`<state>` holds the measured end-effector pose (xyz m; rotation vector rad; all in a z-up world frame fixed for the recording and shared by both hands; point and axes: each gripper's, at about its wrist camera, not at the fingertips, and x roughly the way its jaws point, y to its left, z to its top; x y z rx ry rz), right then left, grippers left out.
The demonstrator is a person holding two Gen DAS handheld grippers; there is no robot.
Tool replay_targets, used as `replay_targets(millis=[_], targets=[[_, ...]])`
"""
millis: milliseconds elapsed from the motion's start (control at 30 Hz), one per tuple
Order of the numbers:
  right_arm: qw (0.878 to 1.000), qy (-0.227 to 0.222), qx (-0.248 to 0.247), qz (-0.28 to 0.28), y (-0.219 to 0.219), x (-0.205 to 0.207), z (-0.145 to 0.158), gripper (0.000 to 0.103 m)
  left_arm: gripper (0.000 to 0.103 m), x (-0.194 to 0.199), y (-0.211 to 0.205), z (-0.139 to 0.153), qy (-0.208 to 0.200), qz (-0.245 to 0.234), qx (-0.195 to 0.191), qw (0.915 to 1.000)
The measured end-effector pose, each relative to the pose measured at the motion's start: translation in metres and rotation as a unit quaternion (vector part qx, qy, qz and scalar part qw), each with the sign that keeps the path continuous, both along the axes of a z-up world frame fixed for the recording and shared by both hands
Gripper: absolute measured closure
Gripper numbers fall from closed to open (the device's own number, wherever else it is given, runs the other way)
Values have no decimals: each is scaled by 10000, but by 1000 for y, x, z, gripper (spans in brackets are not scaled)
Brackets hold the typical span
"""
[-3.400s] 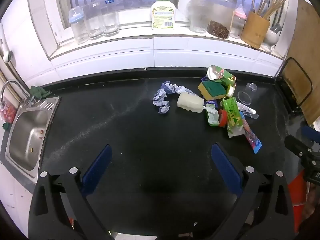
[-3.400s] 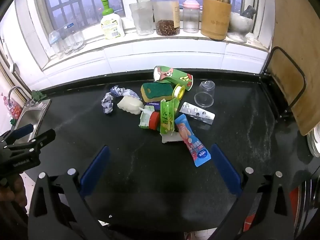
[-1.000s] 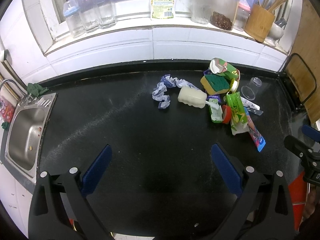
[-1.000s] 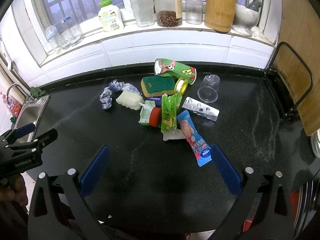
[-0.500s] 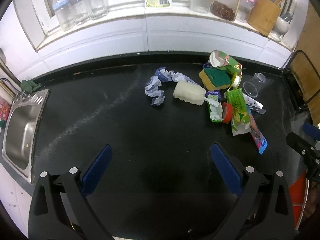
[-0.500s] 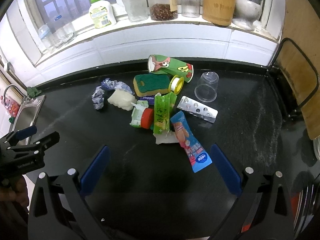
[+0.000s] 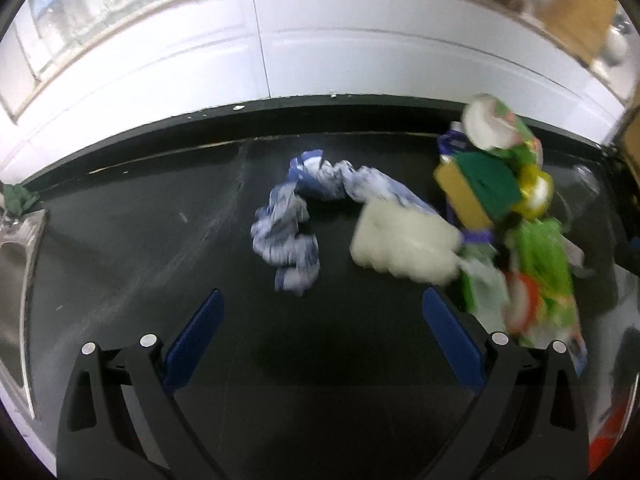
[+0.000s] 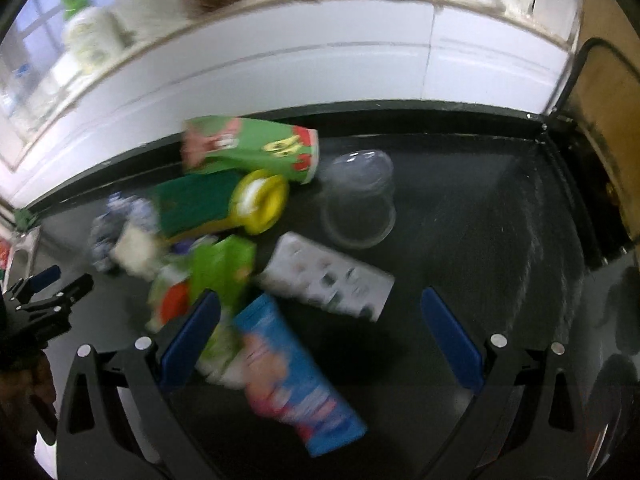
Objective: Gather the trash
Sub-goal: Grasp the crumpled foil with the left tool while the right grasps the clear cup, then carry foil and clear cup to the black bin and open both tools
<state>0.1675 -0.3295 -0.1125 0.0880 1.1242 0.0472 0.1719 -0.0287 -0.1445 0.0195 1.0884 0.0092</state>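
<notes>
Left gripper [image 7: 320,320]: 2 blue-padded fingers [image 7: 192,332] spread wide apart, holding nothing, hovering over the black stone surface [image 7: 140,248]. Just ahead of the gap, a crumpled blue-and-white paper wrapper [image 7: 292,232] lying flat on the surface. Beside it to the right, touching its far end, a squashed pale cream plastic bottle [image 7: 404,244] on its side. Further right, a heap: a green-and-yellow scouring sponge [image 7: 480,192], a roll of yellow tape [image 7: 534,194], a green printed paper cup [image 7: 500,128] on its side, and a bright green snack packet [image 7: 540,264]. All blurred by motion. At far left, the edge of a steel sink [image 7: 16,280].

Right gripper [image 8: 320,320]: 2 blue-padded fingers [image 8: 450,336] likewise wide apart and empty, low over the same surface. Between them, a blue-and-pink snack wrapper [image 8: 296,376] lying flat, its near end reaching toward the camera. Just beyond, a silver blister pack of pills [image 8: 328,276], then a clear plastic cup [image 8: 360,204] tipped on its side. To the left, the green packet [image 8: 224,268], yellow tape [image 8: 262,200], sponge [image 8: 192,200] and printed cup [image 8: 252,148], packed close together. Behind everything, a white tiled wall [image 8: 320,64] under a window ledge with a green-capped white pump bottle [image 8: 88,32]. At far left, the left gripper [image 8: 44,300] seen from the side, apart from the heap.
</notes>
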Motion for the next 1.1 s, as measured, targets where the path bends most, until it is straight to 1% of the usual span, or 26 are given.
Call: replay_targets(millis=[100,167,300,367,400,433,467,500,533,600,633,767,900,1000,1100], targets=[[9999,77,-143,-8,-11,30,-19,6,7,27,6,-22,26,83,28,10000],[9998,156,-138,-10,-17,49,-33,7,7,40,8,-33,55,110,75,9999],[9993,347,-128,-10,-24,80,-56,16,7,54,11,-42,-25,134,-106,9999],[9991,416,-96,-3,-26,89,-63,24,10,56,9,-42,-95,81,-120,9998],[9990,439,-80,8,-26,93,-66,34,15,55,8,-40,-131,38,-120,9998],[9990,448,-54,42,-26,96,-67,49,21,55,6,-39,-162,-29,-154,9997],[9990,447,-56,65,-26,98,-68,50,24,55,6,-38,-166,-80,-186,9997],[9992,388,-85,74,-25,98,-66,54,31,55,4,-38,-156,-156,-231,9995],[9993,356,-77,96,-25,98,-65,59,43,55,3,-38,-167,-247,-283,9992],[9995,297,-40,103,-24,97,-59,62,59,54,-2,-35,-172,-398,-291,9986],[9996,248,-31,91,-25,95,-54,62,65,52,-5,-33,-179,-427,-235,9987],[10000,47,-1,74,-28,85,-32,63,68,45,-9,-19,-238,-417,-206,9986],[9998,-157,12,100,-27,68,-5,64,70,26,-8,9,-423,-407,-279,9979],[9994,-329,10,139,-17,40,15,64,70,9,3,31,-576,-409,-322,9970],[9988,-452,38,204,-7,14,33,64,70,-18,15,53,-742,-345,-397,9959]])
